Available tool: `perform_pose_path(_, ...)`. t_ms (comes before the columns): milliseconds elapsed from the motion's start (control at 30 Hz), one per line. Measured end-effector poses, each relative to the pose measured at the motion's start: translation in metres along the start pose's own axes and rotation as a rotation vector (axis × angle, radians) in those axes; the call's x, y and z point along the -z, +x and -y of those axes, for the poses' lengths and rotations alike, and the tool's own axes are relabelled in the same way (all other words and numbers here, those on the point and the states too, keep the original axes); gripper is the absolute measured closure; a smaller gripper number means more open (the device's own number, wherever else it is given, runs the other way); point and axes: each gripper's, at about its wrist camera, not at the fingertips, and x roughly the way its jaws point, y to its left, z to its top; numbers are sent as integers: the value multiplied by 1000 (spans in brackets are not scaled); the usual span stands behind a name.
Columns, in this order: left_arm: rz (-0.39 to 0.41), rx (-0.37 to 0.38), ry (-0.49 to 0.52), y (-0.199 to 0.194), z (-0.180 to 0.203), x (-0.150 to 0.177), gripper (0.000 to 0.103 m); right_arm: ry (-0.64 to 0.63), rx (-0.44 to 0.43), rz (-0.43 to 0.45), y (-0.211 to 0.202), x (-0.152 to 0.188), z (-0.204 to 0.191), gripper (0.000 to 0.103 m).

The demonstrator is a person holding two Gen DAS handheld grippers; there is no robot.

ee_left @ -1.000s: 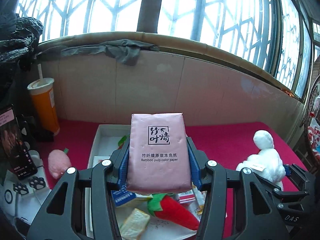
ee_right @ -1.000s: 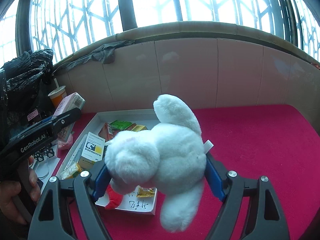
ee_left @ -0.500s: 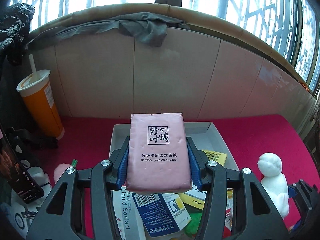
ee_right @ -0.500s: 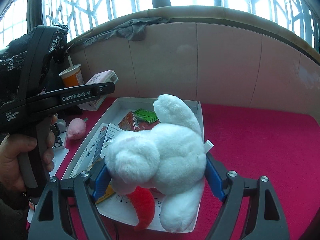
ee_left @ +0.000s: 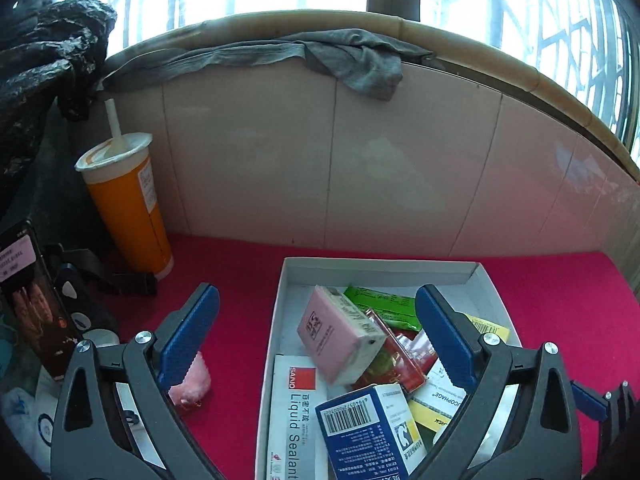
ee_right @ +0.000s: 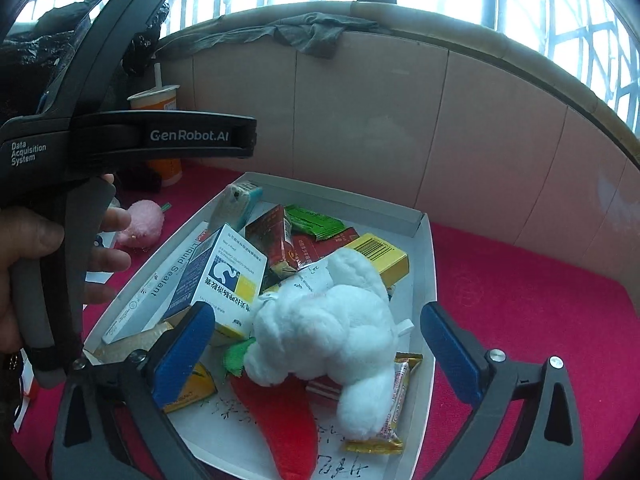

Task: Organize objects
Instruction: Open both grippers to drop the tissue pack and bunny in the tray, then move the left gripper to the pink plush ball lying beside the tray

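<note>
**Both claws let go over the white box**

The left gripper (ee_left: 318, 334) has its blue ribbed pads spread wide and opening further, with nothing pressed between them. The pink tissue pack (ee_left: 338, 340), a soft rectangular wrapper with dark print, sits tilted on the heap inside the white cardboard box (ee_left: 380, 266); half a second ago it was clamped upright between those pads. The right gripper (ee_right: 318, 346) is likewise opening, its pads clear of the white plush rabbit (ee_right: 332, 328), a fluffy, lumpy toy that was gripped a moment earlier and now lies on the box's contents.

The box is shallow, straight-walled and crowded. In it: a long flat white carton printed "Liquid Sealant" (ee_left: 294, 420), a blue and white medicine carton (ee_left: 368, 428) with a barcode, a glossy green sachet (ee_left: 380, 306), shiny red foil packets (ee_right: 280, 244), a yellow carton (ee_right: 380, 254), a red plush chilli (ee_right: 276, 412) with a green felt top, and crinkly snack wrappers (ee_right: 394, 400) under the rabbit.

Outside the box, on the red felt-like tabletop (ee_left: 560, 292), stands a tall orange paper cup (ee_left: 128, 204) with a white lid and straw, and a small pink fuzzy toy (ee_left: 192, 384) lies near the left pad. A person's hand (ee_right: 44, 264) grips the left tool's handle
</note>
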Motion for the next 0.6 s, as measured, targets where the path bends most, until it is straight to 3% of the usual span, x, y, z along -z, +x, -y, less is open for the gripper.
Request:
perform_pose_path(433,-45,-59,-36,2,-21,9,4,84,-23,8,-25,16,18,0)
perform_pose_path(600,-93,-179,-78,23,-45,18,4,112,-26,34,-47,23,31,0)
